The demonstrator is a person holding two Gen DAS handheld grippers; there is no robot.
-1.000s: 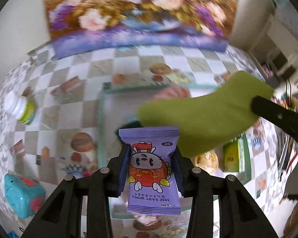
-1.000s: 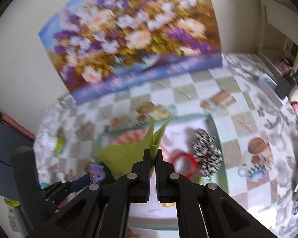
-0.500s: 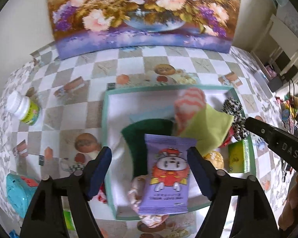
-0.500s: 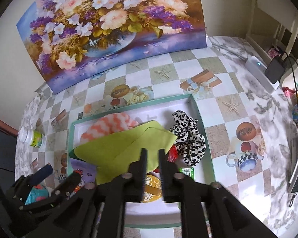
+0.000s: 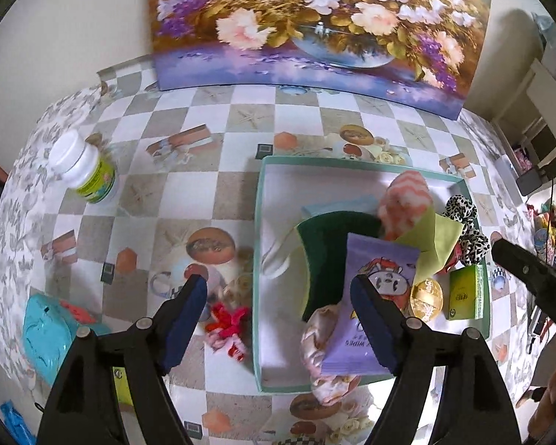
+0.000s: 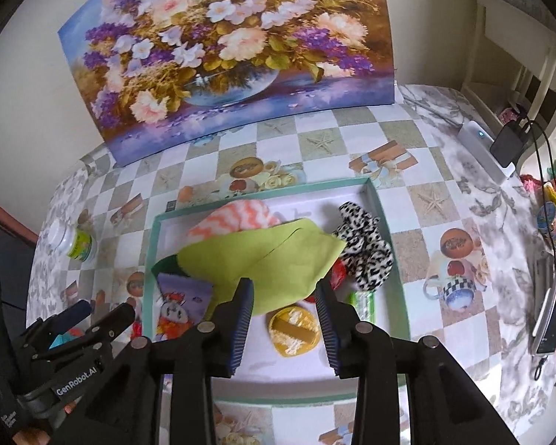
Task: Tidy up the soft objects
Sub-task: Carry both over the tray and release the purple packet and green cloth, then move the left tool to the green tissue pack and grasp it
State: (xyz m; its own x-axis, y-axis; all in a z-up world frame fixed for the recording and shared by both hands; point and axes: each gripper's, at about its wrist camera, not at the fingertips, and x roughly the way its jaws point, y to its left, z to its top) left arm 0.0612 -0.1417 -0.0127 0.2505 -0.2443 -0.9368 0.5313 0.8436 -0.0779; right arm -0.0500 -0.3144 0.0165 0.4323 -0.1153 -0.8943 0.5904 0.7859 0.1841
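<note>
A teal-rimmed tray [image 5: 257, 259] [image 6: 389, 244] holds the soft things. The purple baby-wipes pack [image 5: 374, 270] [image 6: 178, 296] lies in it on a dark green cloth [image 5: 326, 252], free of my left gripper [image 5: 276, 293], which stands open above the tray's left wall. The lime-green cloth [image 6: 270, 259] [image 5: 437, 237] rests over an orange-and-white chevron cloth [image 6: 237, 215]. The jaws of my right gripper [image 6: 284, 289] are opening; the lime cloth's near edge lies between them, and the pads do not press on it. A leopard scrunchie [image 6: 367, 256] lies at the tray's right.
In the tray there are also a pink satin scrunchie [image 5: 318, 337], a yellow round pack [image 6: 293, 328] and a green box [image 5: 463, 293]. On the checked tablecloth lie a red yarn bundle [image 5: 228, 322], a white bottle [image 5: 85, 170] and a teal box [image 5: 48, 333]. A flower painting [image 6: 233, 48] leans at the back.
My left gripper opened, dropped the wipes pack into the tray and shifted left. My right gripper opened and let the lime cloth settle onto the pile.
</note>
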